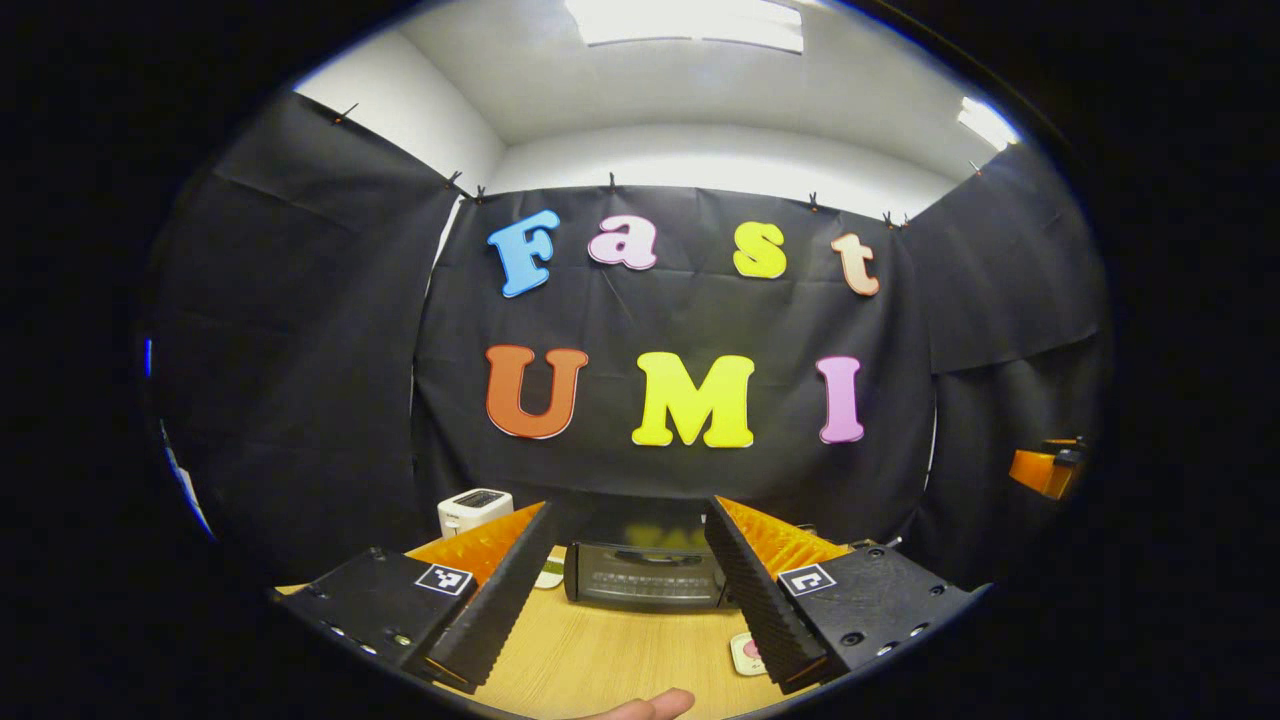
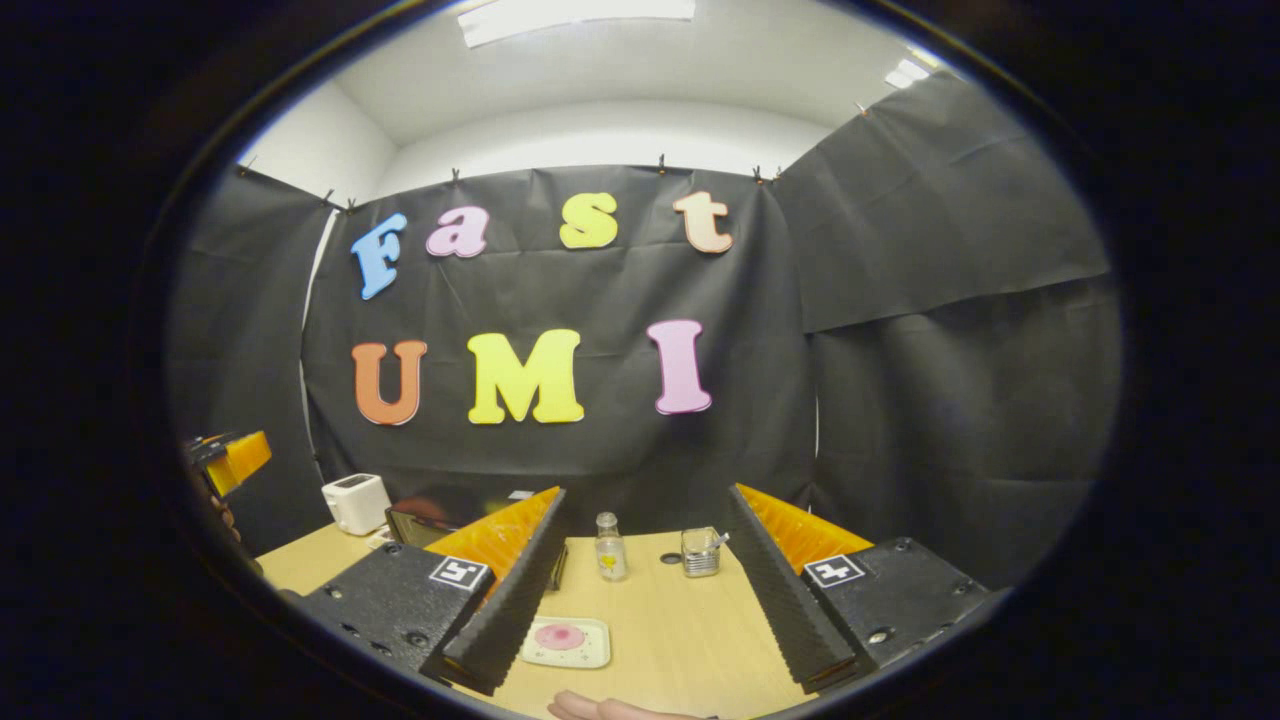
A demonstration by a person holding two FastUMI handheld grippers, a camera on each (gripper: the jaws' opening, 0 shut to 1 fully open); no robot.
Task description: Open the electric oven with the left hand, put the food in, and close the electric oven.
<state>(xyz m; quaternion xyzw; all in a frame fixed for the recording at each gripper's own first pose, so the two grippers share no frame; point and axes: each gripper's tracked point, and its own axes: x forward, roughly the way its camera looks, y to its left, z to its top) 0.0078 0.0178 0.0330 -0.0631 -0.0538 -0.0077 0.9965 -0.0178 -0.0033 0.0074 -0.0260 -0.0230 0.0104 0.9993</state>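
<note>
Facing the closed oven [image 1: 648, 574], left tongs [image 1: 632, 585] spread; right tongs [image 2: 650, 590] spread above plate [image 2: 566, 642].

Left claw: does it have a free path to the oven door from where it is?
Probably yes. The oven sits straight ahead between the open left claw fingers, door shut, with bare table in front. The small plate lies off to one side.

A staged recording booth, not a real kitchen: black cloth walls [image 2: 900, 330] are clipped up beneath a plain white ceiling with panel lights [image 1: 690, 22]. A pale wooden counter [image 2: 680, 620] carries kitchen props: a small white toaster [image 2: 356, 503], a dark electric oven [image 1: 645, 575], a little glass jar [image 2: 608, 547], and what seems a small plate [image 2: 566, 642]
</note>
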